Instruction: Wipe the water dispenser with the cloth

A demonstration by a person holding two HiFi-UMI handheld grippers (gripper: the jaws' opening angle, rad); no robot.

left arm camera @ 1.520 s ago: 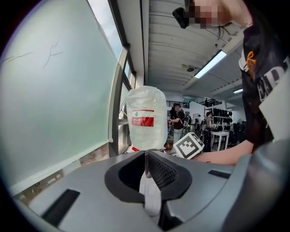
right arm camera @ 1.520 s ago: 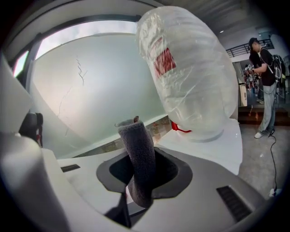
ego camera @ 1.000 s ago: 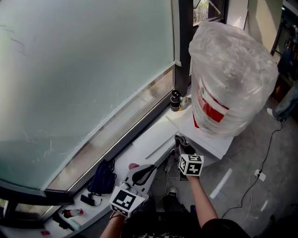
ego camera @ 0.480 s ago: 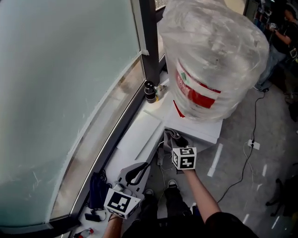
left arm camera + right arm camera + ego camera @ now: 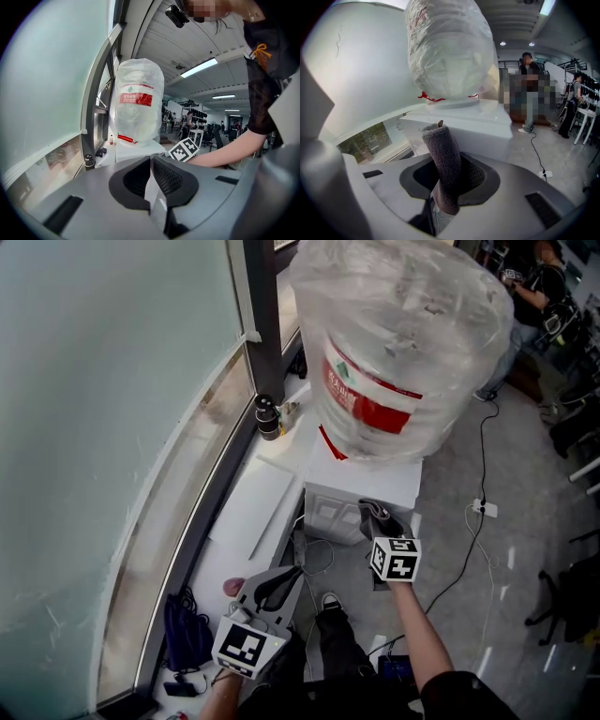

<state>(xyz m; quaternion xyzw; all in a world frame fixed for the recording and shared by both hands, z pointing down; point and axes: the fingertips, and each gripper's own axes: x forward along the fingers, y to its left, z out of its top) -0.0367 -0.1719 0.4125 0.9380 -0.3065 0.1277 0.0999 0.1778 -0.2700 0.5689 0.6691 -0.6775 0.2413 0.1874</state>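
R gripper [image 5: 380,521] pinched the cloth [image 5: 443,161] by the dispenser [image 5: 342,507] front edge (bottle [image 5: 394,334] on top); L gripper [image 5: 279,585] jaws were closed, empty.

Nubby knit cloth [image 5: 444,161], glossy plastic dispenser [image 5: 358,486]

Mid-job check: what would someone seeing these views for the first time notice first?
The huge plastic-wrapped bottle with a red label, standing on the white dispenser beside the frosted window. Next, the grey cloth clamped in the right gripper, held close to the dispenser's front. The left gripper hangs lower, shut and empty.
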